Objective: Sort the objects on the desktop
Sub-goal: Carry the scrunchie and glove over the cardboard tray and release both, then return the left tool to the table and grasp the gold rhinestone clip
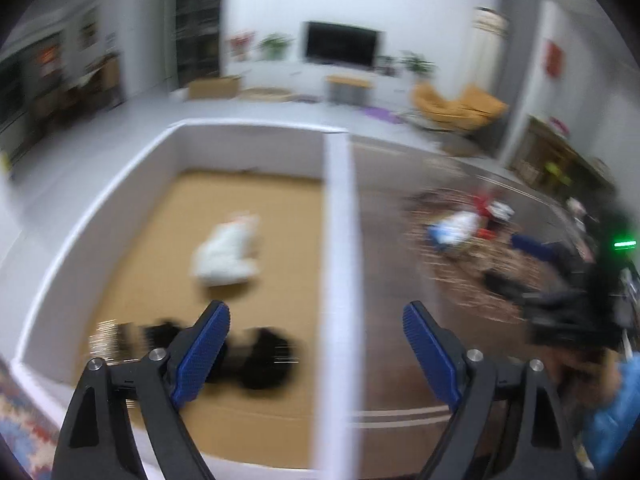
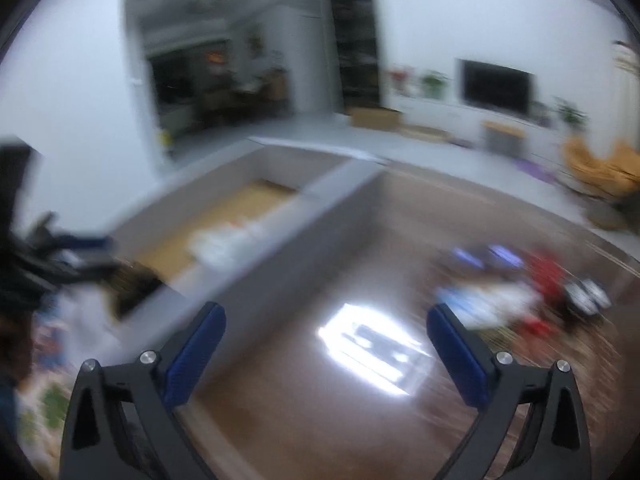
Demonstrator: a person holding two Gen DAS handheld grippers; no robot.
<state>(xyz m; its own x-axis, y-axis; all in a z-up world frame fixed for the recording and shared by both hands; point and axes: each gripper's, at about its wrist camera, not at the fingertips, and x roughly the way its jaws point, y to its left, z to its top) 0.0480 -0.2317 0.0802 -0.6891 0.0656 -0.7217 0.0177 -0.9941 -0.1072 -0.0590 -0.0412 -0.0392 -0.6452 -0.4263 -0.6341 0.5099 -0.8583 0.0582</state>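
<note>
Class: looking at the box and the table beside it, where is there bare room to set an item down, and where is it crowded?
Free: the box floor between the white bundle and its far wall; the bare table strip between the box wall and the pile. Crowded: the pile itself, and the box's near corner by the black object.

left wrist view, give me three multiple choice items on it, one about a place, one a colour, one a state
1. Where does the white object lie?
A. inside the white-walled box
B. on the wooden table
C. between the jaws

2. What colour are the pads on the fingers of the left gripper?
A. red
B. blue
C. green

3. How do the left gripper's jaws stand?
A. shut on the white object
B. shut on nothing
C. open, holding nothing

Answers: 1 A, it rests on the box's brown floor; 2 B, both pads show blue; 3 C, a wide gap separates the pads with nothing between them.
</note>
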